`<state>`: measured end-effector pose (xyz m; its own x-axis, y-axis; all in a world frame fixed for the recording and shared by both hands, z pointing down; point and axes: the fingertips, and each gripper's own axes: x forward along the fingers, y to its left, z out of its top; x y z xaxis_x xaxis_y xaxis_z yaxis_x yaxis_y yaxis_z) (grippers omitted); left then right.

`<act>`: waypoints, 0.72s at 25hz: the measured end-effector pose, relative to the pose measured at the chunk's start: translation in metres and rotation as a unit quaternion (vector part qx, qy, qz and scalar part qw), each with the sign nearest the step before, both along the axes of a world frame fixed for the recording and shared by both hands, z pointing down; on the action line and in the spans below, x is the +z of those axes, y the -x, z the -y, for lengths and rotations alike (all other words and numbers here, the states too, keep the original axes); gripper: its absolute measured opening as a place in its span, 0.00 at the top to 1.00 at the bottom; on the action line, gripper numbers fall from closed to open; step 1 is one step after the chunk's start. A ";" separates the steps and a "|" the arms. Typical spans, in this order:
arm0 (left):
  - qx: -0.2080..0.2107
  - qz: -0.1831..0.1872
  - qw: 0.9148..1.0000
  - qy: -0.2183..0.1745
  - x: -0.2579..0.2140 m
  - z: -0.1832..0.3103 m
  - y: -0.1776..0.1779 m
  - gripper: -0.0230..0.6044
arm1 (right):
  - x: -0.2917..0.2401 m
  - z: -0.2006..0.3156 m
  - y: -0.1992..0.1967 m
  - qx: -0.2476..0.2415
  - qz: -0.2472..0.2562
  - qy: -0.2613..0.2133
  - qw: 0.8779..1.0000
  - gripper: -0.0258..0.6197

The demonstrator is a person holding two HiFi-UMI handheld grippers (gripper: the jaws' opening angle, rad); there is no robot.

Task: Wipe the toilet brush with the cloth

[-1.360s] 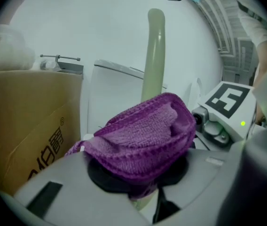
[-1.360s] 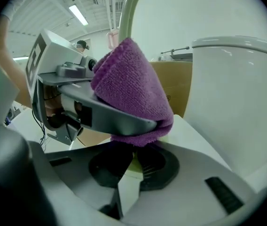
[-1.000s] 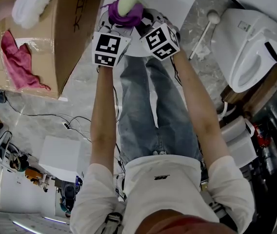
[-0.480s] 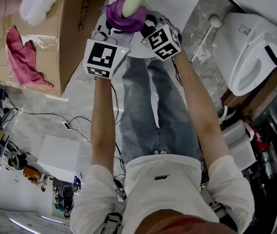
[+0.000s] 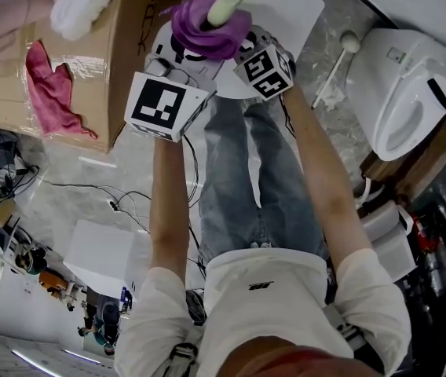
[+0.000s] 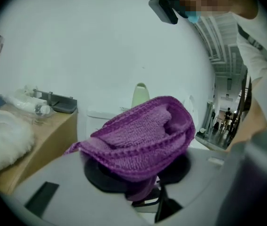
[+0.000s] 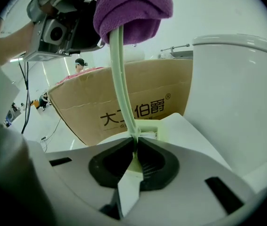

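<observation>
Cloth (image 5: pixel 207 30) raised up brush (image 5: pixel 228 1), handle (image 7: pixel 121 93) between right fingers (image 7: pixel 109 166)

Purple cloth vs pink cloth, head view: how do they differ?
Place: the purple cloth sits around the brush handle, held up in the air; the pink cloth lies on the cardboard box.
Shape: the purple cloth is bunched into a tight wad; the pink cloth is loose and spread, with one corner trailing.
Colour: violet against rose.
Both look like soft wiping rags.
</observation>
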<state>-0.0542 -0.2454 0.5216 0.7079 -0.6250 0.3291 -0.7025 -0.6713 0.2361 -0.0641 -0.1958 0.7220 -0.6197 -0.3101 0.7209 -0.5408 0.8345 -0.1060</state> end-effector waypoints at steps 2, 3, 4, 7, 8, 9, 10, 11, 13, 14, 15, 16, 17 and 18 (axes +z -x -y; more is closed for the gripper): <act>-0.004 -0.011 1.000 -0.002 -0.009 0.002 -0.001 0.71 | 0.000 0.000 0.000 0.002 0.000 -0.001 1.000 0.92; -0.006 -0.016 1.000 -0.004 -0.014 0.003 -0.001 0.70 | -0.001 0.001 0.000 0.003 0.000 -0.001 1.000 0.92; -0.008 -0.021 1.000 -0.006 -0.019 0.004 -0.001 0.69 | -0.001 0.001 -0.001 0.004 0.000 0.000 1.000 0.92; -0.013 -0.031 0.999 -0.007 -0.029 0.006 0.001 0.67 | -0.001 0.001 0.000 0.009 0.001 0.007 1.000 0.92; -0.015 -0.033 0.999 -0.008 -0.032 0.005 0.002 0.67 | -0.001 0.001 -0.001 0.011 0.002 0.008 1.000 0.92; -0.017 -0.036 0.999 -0.009 -0.035 0.004 0.003 0.67 | -0.001 0.000 -0.001 0.013 0.001 0.009 1.000 0.92; -0.019 -0.040 0.999 -0.012 -0.039 0.003 0.004 0.67 | -0.001 0.000 -0.001 0.014 0.001 0.009 1.000 0.92; -0.023 -0.045 0.999 -0.015 -0.043 0.002 0.006 0.67 | -0.001 0.000 -0.001 0.014 0.001 0.009 1.000 0.92; -0.034 -0.056 0.998 -0.023 -0.054 0.000 0.011 0.67 | -0.001 0.001 -0.002 0.012 0.000 0.011 1.000 0.92; -0.039 -0.059 0.997 -0.027 -0.060 -0.001 0.013 0.67 | -0.001 0.001 -0.002 0.011 0.000 0.013 1.000 0.92; -0.044 -0.061 0.997 -0.030 -0.065 -0.002 0.015 0.67 | -0.001 0.001 -0.002 0.010 -0.002 0.015 1.000 0.92; -0.050 -0.061 0.996 -0.032 -0.069 -0.004 0.018 0.67 | -0.002 0.000 -0.002 0.008 -0.004 0.018 1.000 0.92; -0.056 -0.061 0.996 -0.034 -0.072 -0.006 0.022 0.68 | -0.002 0.000 -0.002 0.008 -0.005 0.022 1.000 0.92; -0.062 -0.061 0.996 -0.035 -0.076 -0.007 0.026 0.71 | -0.003 0.000 -0.002 0.008 -0.006 0.026 1.000 0.92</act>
